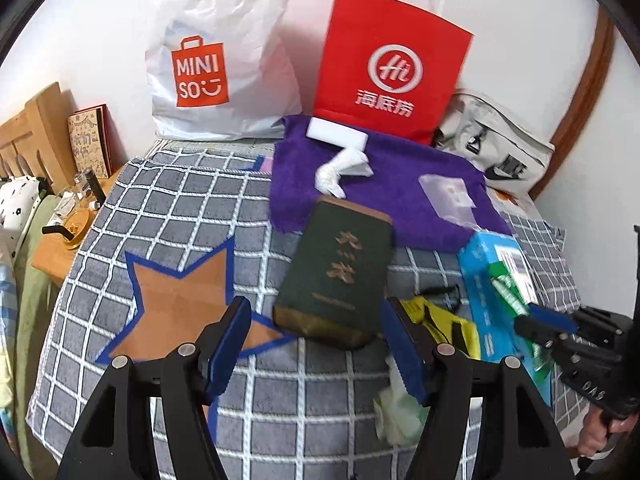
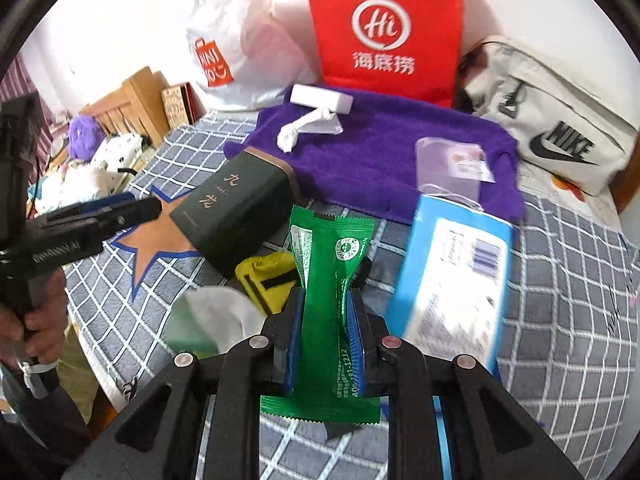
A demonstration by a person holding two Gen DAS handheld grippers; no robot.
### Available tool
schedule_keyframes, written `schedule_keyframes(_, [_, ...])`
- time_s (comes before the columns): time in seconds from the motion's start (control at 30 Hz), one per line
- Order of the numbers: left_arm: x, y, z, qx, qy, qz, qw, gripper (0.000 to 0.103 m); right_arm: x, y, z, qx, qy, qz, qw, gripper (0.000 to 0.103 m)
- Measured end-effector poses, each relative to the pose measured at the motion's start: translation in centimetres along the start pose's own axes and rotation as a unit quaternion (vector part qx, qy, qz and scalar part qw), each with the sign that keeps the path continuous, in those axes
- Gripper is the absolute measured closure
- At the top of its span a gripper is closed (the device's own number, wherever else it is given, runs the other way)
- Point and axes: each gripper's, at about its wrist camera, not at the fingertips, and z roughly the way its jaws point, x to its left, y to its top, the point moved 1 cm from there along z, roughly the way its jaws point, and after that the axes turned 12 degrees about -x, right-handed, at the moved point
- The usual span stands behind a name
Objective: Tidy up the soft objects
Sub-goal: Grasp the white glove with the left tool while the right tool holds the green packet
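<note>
My right gripper (image 2: pixel 326 312) is shut on a green foil packet (image 2: pixel 328 264) and holds it above the checked cloth; it also shows in the left wrist view (image 1: pixel 544 316). My left gripper (image 1: pixel 316 340) is open and empty, just in front of a dark green box (image 1: pixel 336 268). A purple towel (image 1: pixel 400 184) lies at the back with a white sponge block (image 1: pixel 338 132), a twisted white tissue (image 1: pixel 340 170) and a clear sachet (image 1: pixel 448 196) on it. A blue tissue pack (image 2: pixel 452 268), a yellow pouch (image 2: pixel 268 276) and a pale green wipe (image 2: pixel 212 316) lie near the grippers.
A white Miniso bag (image 1: pixel 216 64), a red paper bag (image 1: pixel 388 68) and a white Nike bag (image 1: pixel 496 148) stand against the back wall. The grey checked cloth (image 1: pixel 180 208) has a brown star (image 1: pixel 180 300). A wooden nightstand (image 1: pixel 60 248) with small items is at the left.
</note>
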Motion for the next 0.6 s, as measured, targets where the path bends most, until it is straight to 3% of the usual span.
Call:
schedule_keyframes(0.37, [-4.2,-3.6,-1.5,0.015,-0.037,0.022,0.9990,0.038,-3.4,-5.8,-4.6,-0.032,-0.001,0.036,0.999,0.082])
schedule_keyframes(0.6, [-6.5,-5.4,0.2,0.029,-0.040,0.050,0.9975,0.038,-4.5,-10.0,-5.0,-0.030,0.018,0.029,0.999,0.082])
